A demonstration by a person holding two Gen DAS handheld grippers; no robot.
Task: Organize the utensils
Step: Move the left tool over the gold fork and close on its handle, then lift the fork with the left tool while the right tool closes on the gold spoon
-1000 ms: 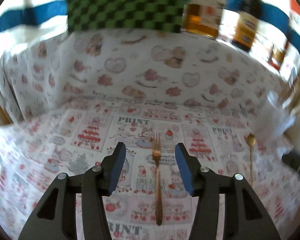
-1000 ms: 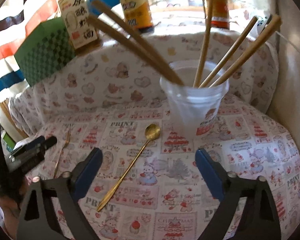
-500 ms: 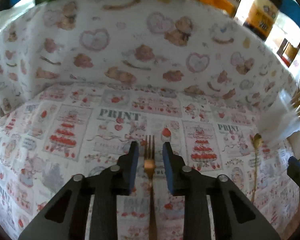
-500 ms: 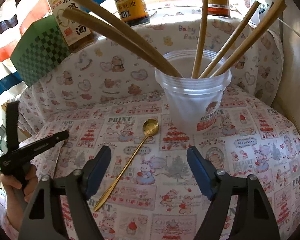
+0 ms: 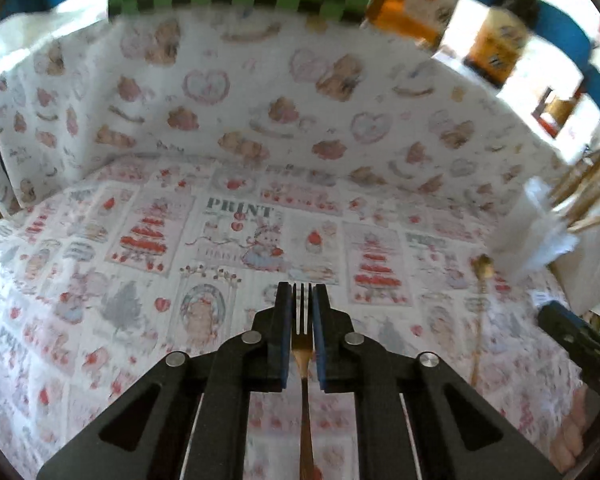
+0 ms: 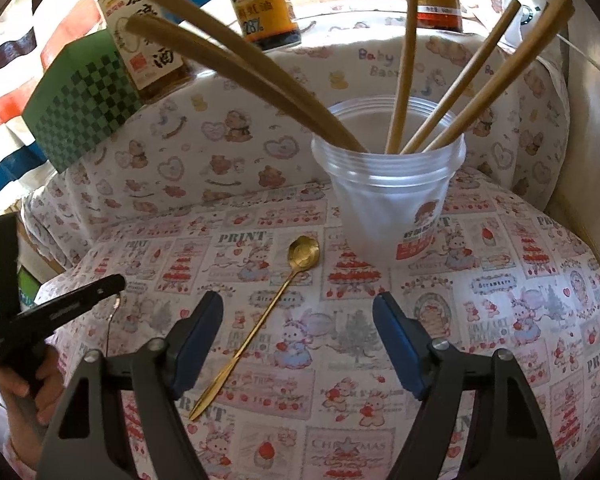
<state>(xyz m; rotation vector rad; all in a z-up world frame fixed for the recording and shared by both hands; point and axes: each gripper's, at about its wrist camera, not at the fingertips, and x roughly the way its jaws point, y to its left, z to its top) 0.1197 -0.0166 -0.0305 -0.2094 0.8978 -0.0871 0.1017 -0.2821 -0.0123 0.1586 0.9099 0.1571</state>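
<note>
Fork pinched on the left, spoon lying free in front of the right, cup beyond.

The left gripper [image 5: 302,300] has its jaws drawn in narrow on the gold fork [image 5: 302,344], tines forward and handle running straight back along the fingers. The right gripper [image 6: 298,320] hangs with jaws wide and nothing in them; the gold spoon [image 6: 260,320] lies on the printed cloth [image 6: 500,300] between them, its axis slanting from bowl at far right to handle tip at near left. The plastic cup [image 6: 392,200] holding chopsticks [image 6: 240,64] stands just past the bowl, nearer the right hand.
</note>
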